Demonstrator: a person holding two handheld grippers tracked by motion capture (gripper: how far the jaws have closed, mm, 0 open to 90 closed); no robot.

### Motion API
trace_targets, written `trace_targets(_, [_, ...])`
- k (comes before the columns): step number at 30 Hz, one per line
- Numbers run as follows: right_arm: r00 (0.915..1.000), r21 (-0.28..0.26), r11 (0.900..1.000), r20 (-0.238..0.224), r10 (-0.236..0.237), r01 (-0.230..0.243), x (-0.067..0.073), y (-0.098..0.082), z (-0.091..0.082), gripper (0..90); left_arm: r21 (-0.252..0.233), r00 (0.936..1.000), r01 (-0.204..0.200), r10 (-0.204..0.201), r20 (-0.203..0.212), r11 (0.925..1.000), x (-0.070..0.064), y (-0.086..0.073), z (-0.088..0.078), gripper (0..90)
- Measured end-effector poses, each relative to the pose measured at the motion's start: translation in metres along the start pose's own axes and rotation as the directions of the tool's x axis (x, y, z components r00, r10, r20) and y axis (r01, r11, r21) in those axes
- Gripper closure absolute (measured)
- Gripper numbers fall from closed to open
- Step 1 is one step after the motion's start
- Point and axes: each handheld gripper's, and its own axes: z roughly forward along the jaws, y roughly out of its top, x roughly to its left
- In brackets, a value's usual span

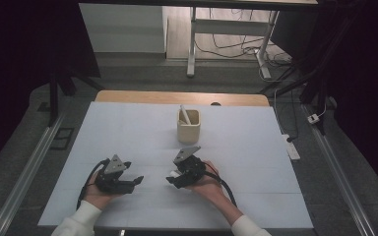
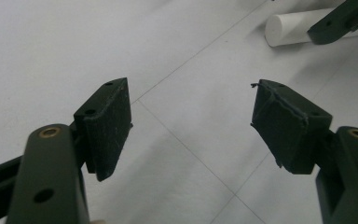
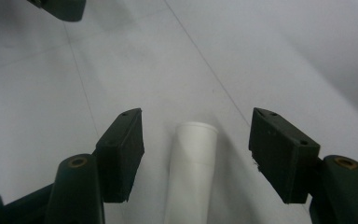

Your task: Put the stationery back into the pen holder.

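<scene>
A white cylinder (image 3: 192, 172) lies on the white mat (image 3: 270, 60), lengthwise between my right gripper's (image 3: 196, 154) jaws. Those jaws stand wide apart on either side of it, and the pads do not touch it. In the high view the right gripper (image 1: 172, 178) points left, low over the mat, with the cylinder (image 1: 173, 173) at its tips. My left gripper (image 1: 137, 181) rests near the front of the mat and points right toward the other one. In its own view the left gripper (image 2: 191, 126) is open with nothing between its pads, and the cylinder's end (image 2: 293, 29) shows farther off.
A beige cup (image 1: 188, 129) with a white stick (image 1: 184, 114) leaning in it stands behind the grippers, mid-mat. The mat (image 1: 256, 147) covers most of a wooden table (image 1: 177, 97). A jaw of the right gripper (image 2: 340, 18) crosses the left gripper view's top right corner.
</scene>
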Motion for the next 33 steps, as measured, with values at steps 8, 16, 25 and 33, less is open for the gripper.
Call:
trace_targets(8, [1.0, 0.031, 0.999, -0.001, 0.007, -0.007, 0.0, -0.001, 0.007, 42.1, -0.005, 1.0, 0.006, -0.006, -0.003, 1.0, 0.001, 0.0, 0.0, 27.9])
trace_targets(16, [0.9999, 0.052, 0.998, 0.002, -0.017, 0.017, 0.001, -0.002, 0.01, 62.7, -0.007, 1.0, 0.007, -0.007, -0.007, 1.0, 0.002, 0.0, -0.001, 27.9])
trace_targets(25, [0.9996, 0.035, 0.999, 0.011, -0.027, 0.026, 0.002, -0.001, 0.004, 65.6, -0.007, 0.9999, 0.006, -0.006, -0.008, 1.0, 0.002, 0.0, -0.001, 28.0])
trace_targets(33, [0.9996, -0.028, 0.999, 0.018, -0.021, 0.021, -0.001, 0.0, -0.011, 65.8, -0.009, 0.9999, 0.007, -0.007, -0.012, 0.9999, 0.003, -0.001, -0.002, 28.0])
